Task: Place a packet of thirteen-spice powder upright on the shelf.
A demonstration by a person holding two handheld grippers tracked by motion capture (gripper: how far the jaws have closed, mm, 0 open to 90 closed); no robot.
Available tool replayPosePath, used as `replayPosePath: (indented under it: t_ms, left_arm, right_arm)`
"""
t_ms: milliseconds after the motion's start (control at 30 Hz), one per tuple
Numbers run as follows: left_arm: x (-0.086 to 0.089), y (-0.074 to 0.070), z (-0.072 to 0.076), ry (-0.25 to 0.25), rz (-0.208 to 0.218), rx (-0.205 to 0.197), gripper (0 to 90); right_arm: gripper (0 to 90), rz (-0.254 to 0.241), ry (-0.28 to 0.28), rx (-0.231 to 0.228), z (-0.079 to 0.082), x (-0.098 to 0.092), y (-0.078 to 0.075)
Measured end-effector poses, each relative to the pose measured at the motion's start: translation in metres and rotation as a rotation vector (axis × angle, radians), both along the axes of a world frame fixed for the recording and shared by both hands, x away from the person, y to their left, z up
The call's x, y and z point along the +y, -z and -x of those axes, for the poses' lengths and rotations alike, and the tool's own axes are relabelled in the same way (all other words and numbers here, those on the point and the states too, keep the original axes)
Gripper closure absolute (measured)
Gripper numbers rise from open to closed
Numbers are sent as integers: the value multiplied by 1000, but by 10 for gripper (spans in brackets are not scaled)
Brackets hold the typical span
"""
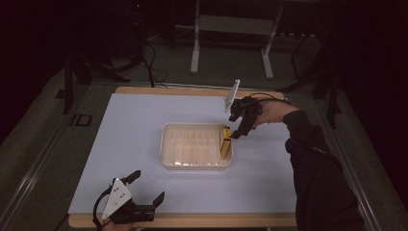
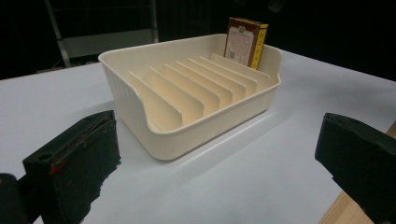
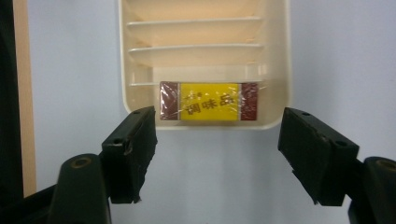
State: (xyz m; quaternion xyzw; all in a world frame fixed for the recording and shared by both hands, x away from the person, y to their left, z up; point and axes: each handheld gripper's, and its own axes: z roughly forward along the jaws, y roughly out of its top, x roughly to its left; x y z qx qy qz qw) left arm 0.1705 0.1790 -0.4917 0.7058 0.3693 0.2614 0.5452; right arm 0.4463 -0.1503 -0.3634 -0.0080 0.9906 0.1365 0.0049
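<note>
A cream slotted tray (image 1: 166, 144) sits in the middle of the white mat. A yellow and brown box (image 1: 225, 142) stands on edge in the tray's slot at its right end. My right gripper (image 1: 239, 131) hovers just above and to the right of that box, open, with nothing between its jaws. In the right gripper view the box (image 3: 209, 101) lies beyond the open right gripper (image 3: 217, 149), inside the tray wall (image 3: 286, 70). My left gripper (image 1: 149, 185) rests open near the table's front left edge. It faces the tray (image 2: 154, 135) and the box (image 2: 246, 42) from a distance, the left gripper (image 2: 217, 154) holding nothing.
The white mat (image 1: 134, 125) covers a wooden table whose edge (image 1: 192, 220) shows at the front. A metal stand (image 1: 231, 29) is on the floor behind the table. A dark sleeve (image 1: 317, 173) reaches in from the right.
</note>
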Motion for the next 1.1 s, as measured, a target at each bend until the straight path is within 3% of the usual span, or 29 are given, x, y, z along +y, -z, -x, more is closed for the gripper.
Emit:
replayPosePath:
  t_ms: [100,267,467,667,833,1100]
  left_arm:
    - [0,0,0,-1,1,2,0]
    - [0,0,0,1,1,4,0]
    - [0,0,0,4,1,7,0]
    - [0,0,0,4,2,7,0]
    - [-1,0,0,7,4,4,0]
    - [-1,0,0,6,3,5,0]
  right_arm:
    - [254,-13,18,-14,0,-3,-5]
    - [108,-54,104,-18,-3,-11,-17]
    - [107,-84,208,-11,-7,-21,-21]
    - [110,-93,268,-34,-5,-27,-14]
    - [124,-136,360,-27,-9,-42,0]
    - [131,-172,431,-54,-3,-53,11]
